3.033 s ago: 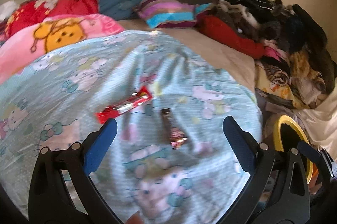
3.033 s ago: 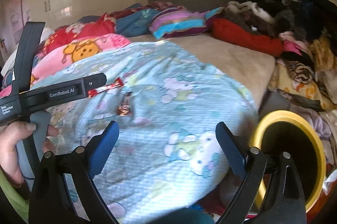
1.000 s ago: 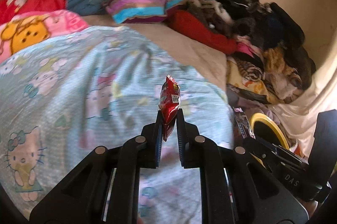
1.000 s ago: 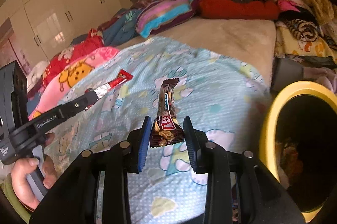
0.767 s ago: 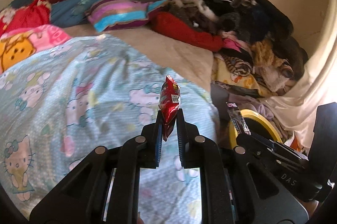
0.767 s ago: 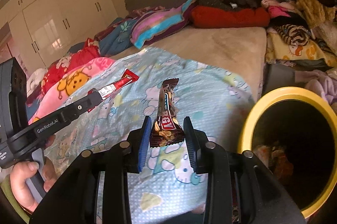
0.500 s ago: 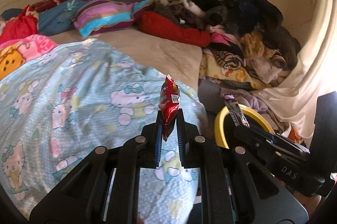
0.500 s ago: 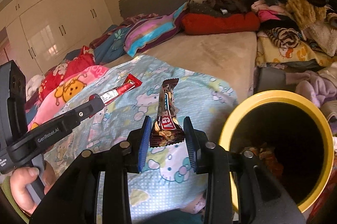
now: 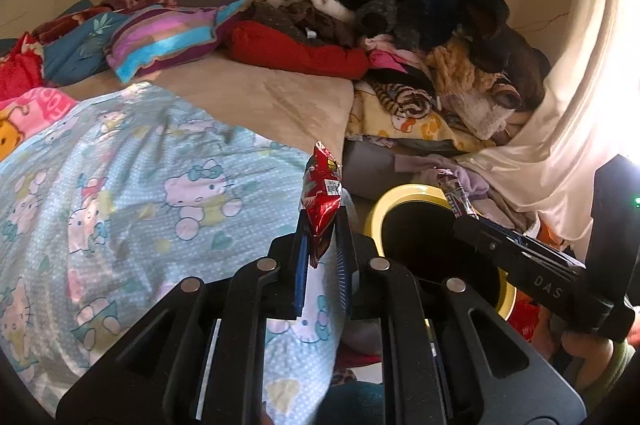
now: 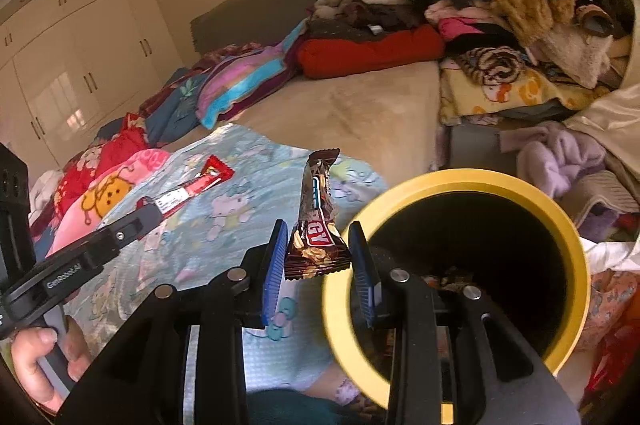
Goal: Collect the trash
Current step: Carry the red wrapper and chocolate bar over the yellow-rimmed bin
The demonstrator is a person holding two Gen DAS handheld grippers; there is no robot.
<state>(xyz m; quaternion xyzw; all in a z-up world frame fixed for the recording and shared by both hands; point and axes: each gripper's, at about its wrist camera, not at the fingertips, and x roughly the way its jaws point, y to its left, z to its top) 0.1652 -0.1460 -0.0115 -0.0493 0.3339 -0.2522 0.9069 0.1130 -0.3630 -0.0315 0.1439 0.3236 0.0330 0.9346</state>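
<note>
My left gripper [image 9: 323, 251] is shut on a red foil snack wrapper [image 9: 322, 193], held upright above the edge of the Hello Kitty blanket [image 9: 120, 185]. My right gripper [image 10: 318, 261] is shut on a brown chocolate-bar wrapper [image 10: 316, 221], held just left of the rim of the yellow trash bin [image 10: 460, 181]. The bin's dark inside holds some rubbish. In the left wrist view the bin [image 9: 384, 209] sits right of my left gripper, with the right gripper and its brown wrapper [image 9: 456, 193] over the bin's rim. The left gripper with the red wrapper [image 10: 192, 187] shows at left in the right wrist view.
A heap of clothes and blankets [image 9: 420, 37] fills the bed's right side and back. Pillows [image 9: 168, 37] lie by the grey headboard. A cream curtain [image 9: 568, 113] hangs at the right behind the bin. White wardrobes [image 10: 72, 57] stand at the far left.
Both grippers, each holding its wrapper, have swung right from the bed toward the yellow bin. The bin now looms larger and nearer in both views.
</note>
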